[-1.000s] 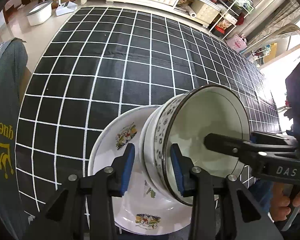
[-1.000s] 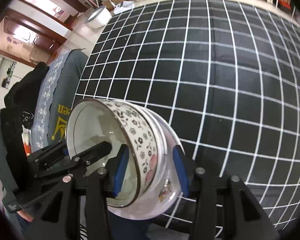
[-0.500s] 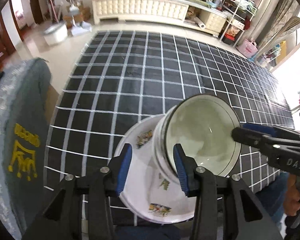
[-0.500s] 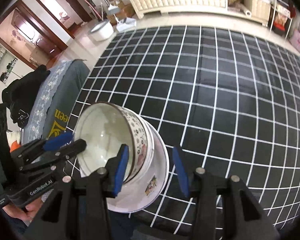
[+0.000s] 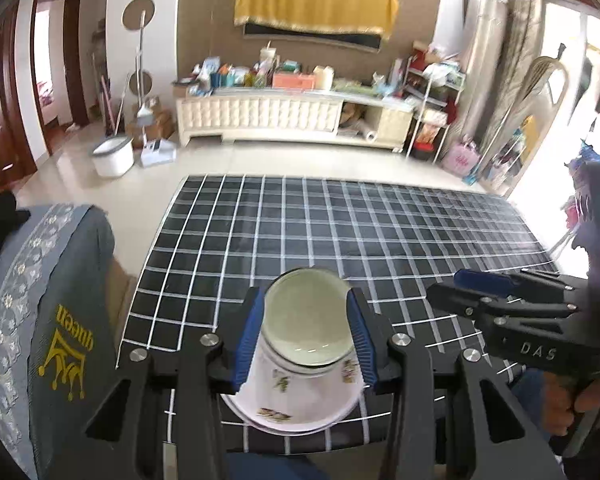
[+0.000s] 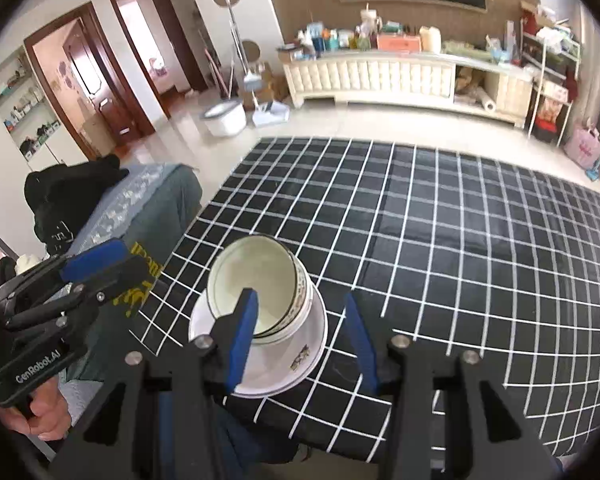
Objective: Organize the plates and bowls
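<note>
A stack of bowls [image 5: 306, 322] sits on white flower-printed plates [image 5: 296, 404] at the near edge of the table; it also shows in the right wrist view, bowls [image 6: 260, 284] on plates [image 6: 288, 364]. My left gripper [image 5: 306, 340] is open and empty, raised above and behind the stack, its blue pads framing the bowls in the view. My right gripper [image 6: 300, 336] is open and empty, also drawn back above the stack. Each gripper shows in the other's view: the right gripper [image 5: 460, 288] and the left gripper [image 6: 100, 268].
The table carries a black cloth with a white grid [image 5: 340, 232]. A chair with a grey cover [image 5: 40, 320] stands at the table's left. Beyond are a white cabinet [image 5: 260, 116], a white bucket [image 5: 112, 156] and cluttered shelves [image 5: 432, 112].
Both grippers have pulled up and back from the stack and tilted toward the room. Their jaws have opened wider. The bowls and plates stay on the table.
</note>
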`<state>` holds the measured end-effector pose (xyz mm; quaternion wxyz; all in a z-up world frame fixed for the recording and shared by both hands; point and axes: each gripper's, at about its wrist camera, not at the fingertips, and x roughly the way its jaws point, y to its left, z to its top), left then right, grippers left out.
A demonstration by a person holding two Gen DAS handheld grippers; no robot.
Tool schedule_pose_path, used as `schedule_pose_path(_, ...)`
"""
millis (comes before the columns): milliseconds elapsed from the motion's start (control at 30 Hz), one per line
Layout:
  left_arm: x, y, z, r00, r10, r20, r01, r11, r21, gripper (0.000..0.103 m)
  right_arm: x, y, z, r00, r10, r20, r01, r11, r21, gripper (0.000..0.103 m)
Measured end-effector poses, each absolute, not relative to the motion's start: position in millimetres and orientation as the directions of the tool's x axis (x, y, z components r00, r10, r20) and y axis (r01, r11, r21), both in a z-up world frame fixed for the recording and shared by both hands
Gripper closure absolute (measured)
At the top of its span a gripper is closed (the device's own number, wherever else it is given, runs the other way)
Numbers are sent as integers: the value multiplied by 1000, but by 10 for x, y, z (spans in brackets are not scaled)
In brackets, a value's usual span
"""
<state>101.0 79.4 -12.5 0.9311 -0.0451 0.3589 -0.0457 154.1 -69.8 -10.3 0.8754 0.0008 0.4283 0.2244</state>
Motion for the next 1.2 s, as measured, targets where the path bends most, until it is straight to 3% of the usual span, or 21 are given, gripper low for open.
schedule_pose_path(433,457,381,17,795,-139,-591,76,989,-129,63,890,-1081,124,696,335,-635,-338,933,123,50)
schedule_pose_path(500,379,349,25,809,-131,-573,75,990,-120,54,796,-1108,142,710,338,-618,-338,933,122,44)
schedule_pose_path(567,249,291,52,828,-109,-550,70,993,-91,29,700,-1132,164,732,336,-593,-333,935,119,37)
schedule_pose_path(600,192,270,63,840,-92,-534,61,995,-77,26,643,-1146,176,746,333,-576,-330,937,114,31)
schedule_pose_path(767,-45,221,59,861,-69,-505,46,997,-57,14,388,-1250,232,808,301,-507,-299,950,87,15)
schedule_pose_path(900,-214,129,38,871,-26,-490,26,1000,-8,12,184,-1293,255,848,256,-464,-279,960,19,5)
schedule_pose_path(967,-288,107,30,875,-17,-483,18,1000,-3,11,92,-1334,241,864,237,-444,-266,964,-3,3)
schedule_pose_path(1033,-362,77,24,878,-13,-478,13,1000,-3,0,2,-1347,224,874,222,-433,-256,966,-21,0)
schedule_pose_path(1200,-468,21,14,886,0,-464,-3,1000,-4,0,-65,-1369,156,866,209,-454,-254,966,-40,0)
